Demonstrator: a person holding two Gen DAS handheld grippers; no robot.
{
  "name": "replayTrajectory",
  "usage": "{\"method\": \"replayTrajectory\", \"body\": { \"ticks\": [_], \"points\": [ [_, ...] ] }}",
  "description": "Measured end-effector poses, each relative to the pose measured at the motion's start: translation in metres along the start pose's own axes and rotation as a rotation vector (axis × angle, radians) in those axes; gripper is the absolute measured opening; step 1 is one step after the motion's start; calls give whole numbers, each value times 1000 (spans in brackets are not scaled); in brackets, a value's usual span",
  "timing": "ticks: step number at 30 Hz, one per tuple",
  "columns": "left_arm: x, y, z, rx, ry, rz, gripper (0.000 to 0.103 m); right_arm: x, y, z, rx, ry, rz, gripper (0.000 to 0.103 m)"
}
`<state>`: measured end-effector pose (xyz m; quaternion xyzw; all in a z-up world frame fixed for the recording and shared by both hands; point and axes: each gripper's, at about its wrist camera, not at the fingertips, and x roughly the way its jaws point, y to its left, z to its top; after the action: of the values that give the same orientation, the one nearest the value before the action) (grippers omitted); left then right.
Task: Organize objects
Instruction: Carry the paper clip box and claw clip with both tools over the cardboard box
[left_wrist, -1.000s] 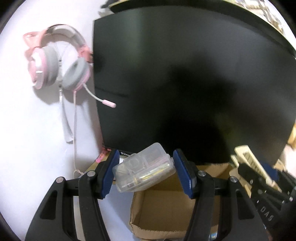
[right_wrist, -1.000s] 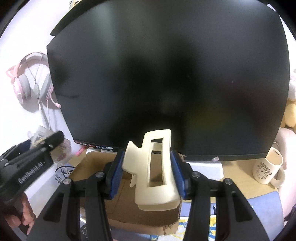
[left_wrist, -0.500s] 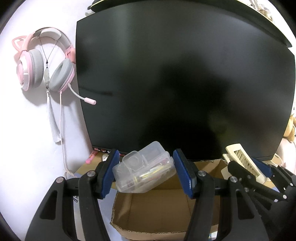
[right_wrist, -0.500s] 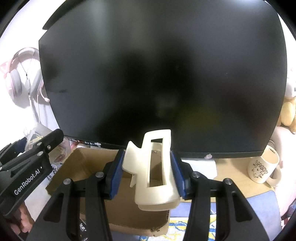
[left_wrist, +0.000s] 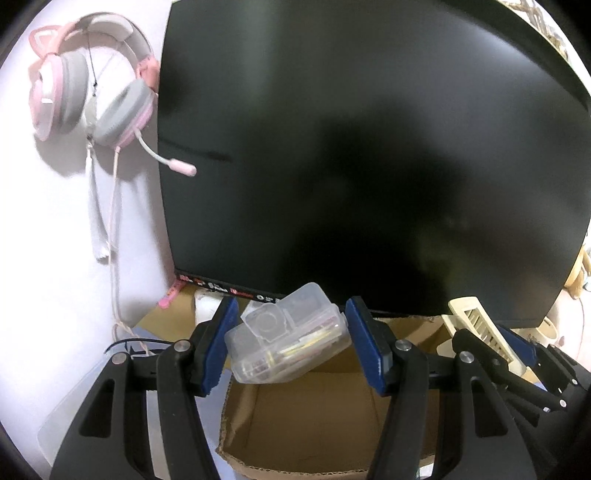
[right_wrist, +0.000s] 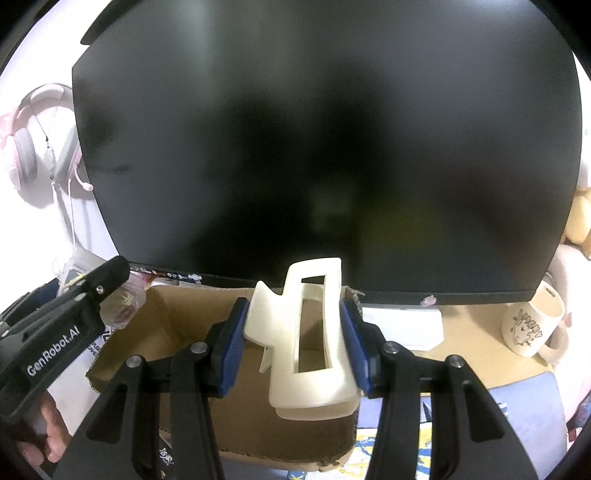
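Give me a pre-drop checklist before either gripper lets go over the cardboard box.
1. Left gripper shut on clear plastic case: ok.
2. Right gripper shut on cream hair claw: ok.
3. Cardboard box open on top, case and claw over it: ok.
4. Box floor bare where seen: ok; the part under the claw, cannot tell.
5. Grippers apart from each other: ok.
6. Clear of the monitor behind: cannot tell.

"GenRobot.AI" on left claw (right_wrist: 123, 295)
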<state>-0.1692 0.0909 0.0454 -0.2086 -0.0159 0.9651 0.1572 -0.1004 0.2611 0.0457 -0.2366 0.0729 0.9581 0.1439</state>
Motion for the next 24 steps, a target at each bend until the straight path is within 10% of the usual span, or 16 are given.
{"method": "replayTrajectory", "body": {
  "ticks": [24],
  "points": [
    [44,-5,-18,43,154,49,60,27,10,-6,-43,77,-8,53]
  ]
}}
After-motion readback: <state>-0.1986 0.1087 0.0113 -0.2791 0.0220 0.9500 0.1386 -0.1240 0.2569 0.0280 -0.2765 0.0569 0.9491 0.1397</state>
